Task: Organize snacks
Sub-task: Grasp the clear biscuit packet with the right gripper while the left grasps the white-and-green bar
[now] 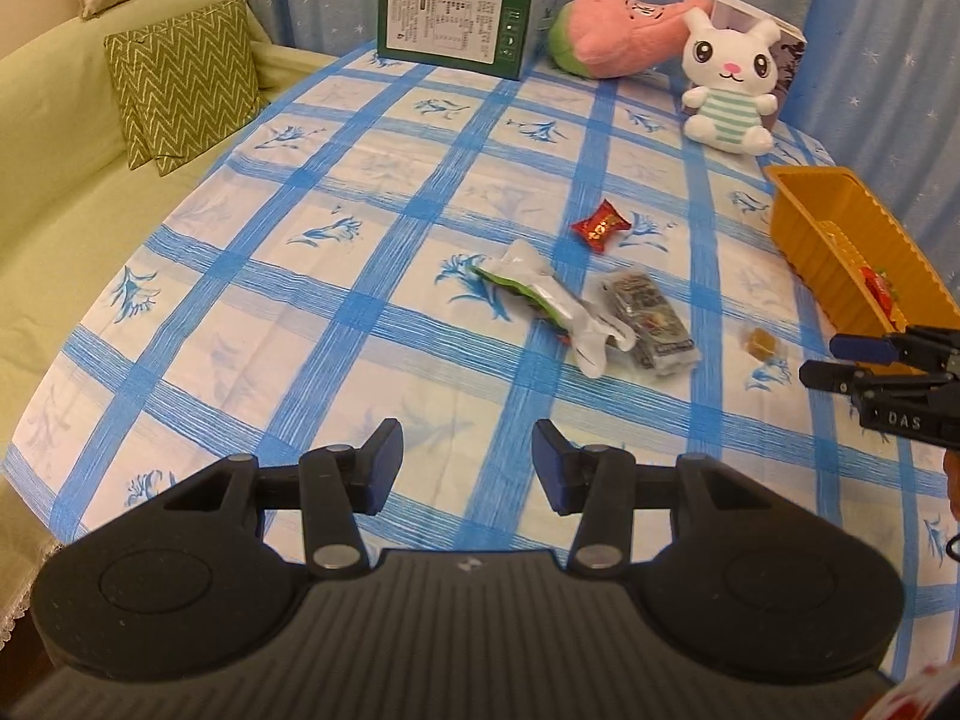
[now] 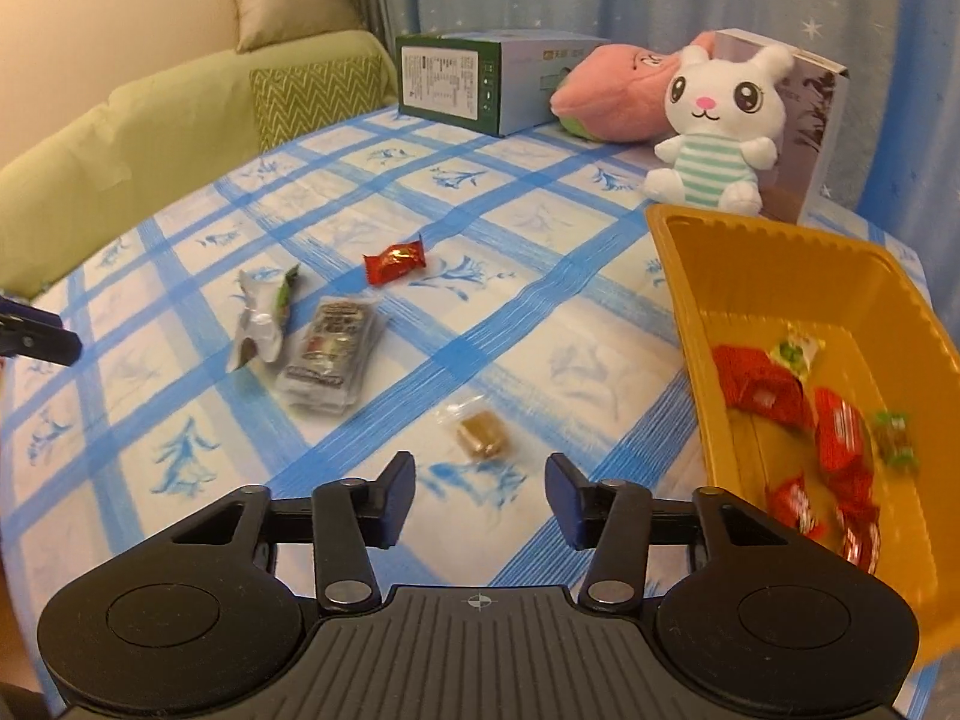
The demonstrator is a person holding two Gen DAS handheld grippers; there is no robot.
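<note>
Near the table's right edge, beside the ribbed yellow plastic tray [image 2: 678,300], the small clear-wrapped brown candy [image 2: 480,435] looks light, crinkly and slippery, best pinched across its firm middle by the right tongs [image 2: 480,501], which, like the left tongs [image 1: 468,465], gape wide and empty.

We held our left tool [image 1: 468,459] spread wide and empty above the table [image 1: 372,192]. Ahead lay a red candy [image 1: 601,225], two wrapped snacks [image 1: 600,315] and the orange tray [image 1: 840,252].

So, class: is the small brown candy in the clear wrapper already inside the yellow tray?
No, the brown candy lies on the tablecloth, left of the yellow tray.
</note>
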